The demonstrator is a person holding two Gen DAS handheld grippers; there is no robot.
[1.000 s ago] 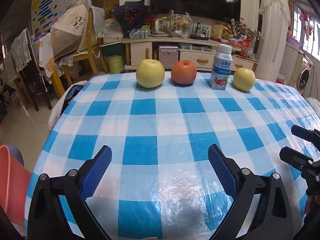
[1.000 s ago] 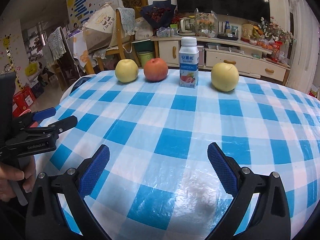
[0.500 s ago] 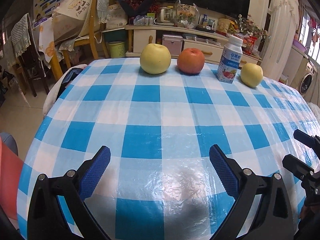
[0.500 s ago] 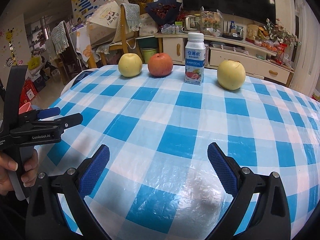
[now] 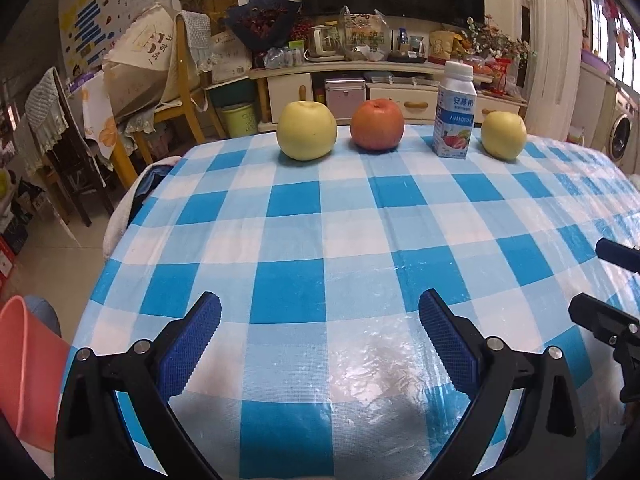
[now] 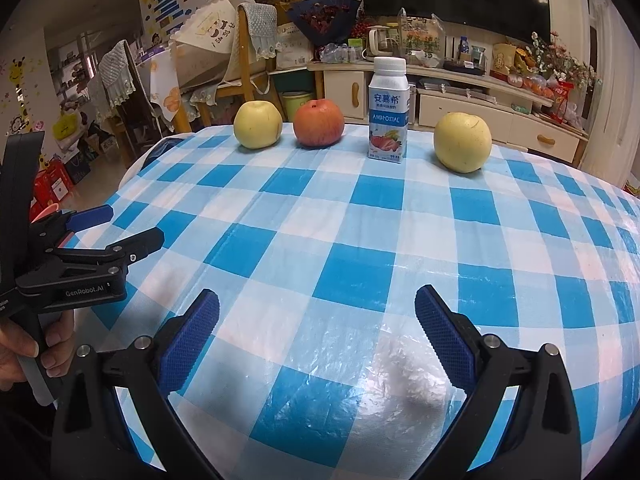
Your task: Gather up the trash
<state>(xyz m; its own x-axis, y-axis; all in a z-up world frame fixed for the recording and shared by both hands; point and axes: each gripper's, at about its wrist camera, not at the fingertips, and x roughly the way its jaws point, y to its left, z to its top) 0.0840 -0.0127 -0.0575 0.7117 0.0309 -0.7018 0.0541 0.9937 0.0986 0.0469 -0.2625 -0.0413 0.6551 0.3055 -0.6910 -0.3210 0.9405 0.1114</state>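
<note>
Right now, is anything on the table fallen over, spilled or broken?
Nothing stands out. The yogurt bottle stands upright with its cap on, in a row with two yellow apples and a red apple on the checked tablecloth. No spill shows.

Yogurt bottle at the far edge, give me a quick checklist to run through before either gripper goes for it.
1. Yogurt bottle upright, cap on: ok.
2. Right gripper open, nothing held: ok.
3. Left gripper open, nothing held: ok.
4. Path over the checked tablecloth to the bottle free of obstacles: ok.
5. Room beside the bottle: red apple and yellow apple stand apart from it: ok.
6. Bottle actually empty: cannot tell.
</note>
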